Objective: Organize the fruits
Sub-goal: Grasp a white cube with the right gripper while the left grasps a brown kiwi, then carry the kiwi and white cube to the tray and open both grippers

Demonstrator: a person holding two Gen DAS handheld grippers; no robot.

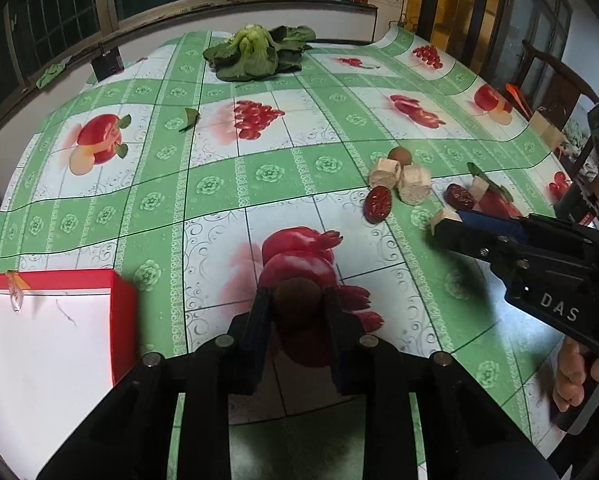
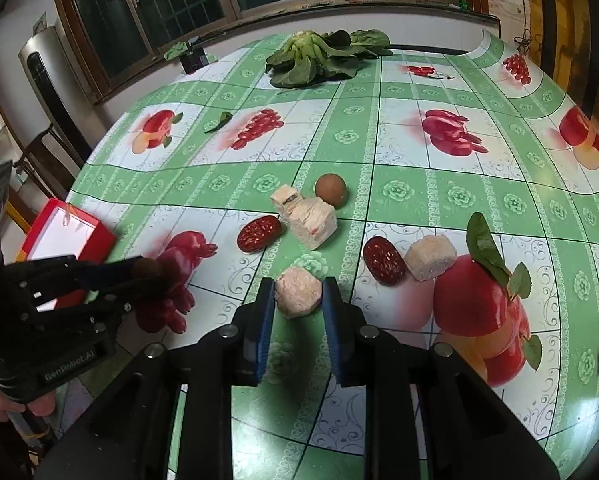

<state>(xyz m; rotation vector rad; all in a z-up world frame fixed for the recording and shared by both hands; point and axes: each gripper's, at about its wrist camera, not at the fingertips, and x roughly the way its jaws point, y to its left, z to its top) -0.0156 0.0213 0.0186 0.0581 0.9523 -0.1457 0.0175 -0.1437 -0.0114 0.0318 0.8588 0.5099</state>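
Observation:
My left gripper is shut on a small round brown fruit, held above the tablecloth; it also shows in the right wrist view. My right gripper is shut on a pale cube, low over the table; it shows in the left wrist view too. On the table lie two red dates, a second brown fruit, and more pale cubes.
A red box with a white inside stands at the table's left front; it also shows in the right wrist view. A leafy green vegetable lies at the far edge. Loose leaves lie on the cloth.

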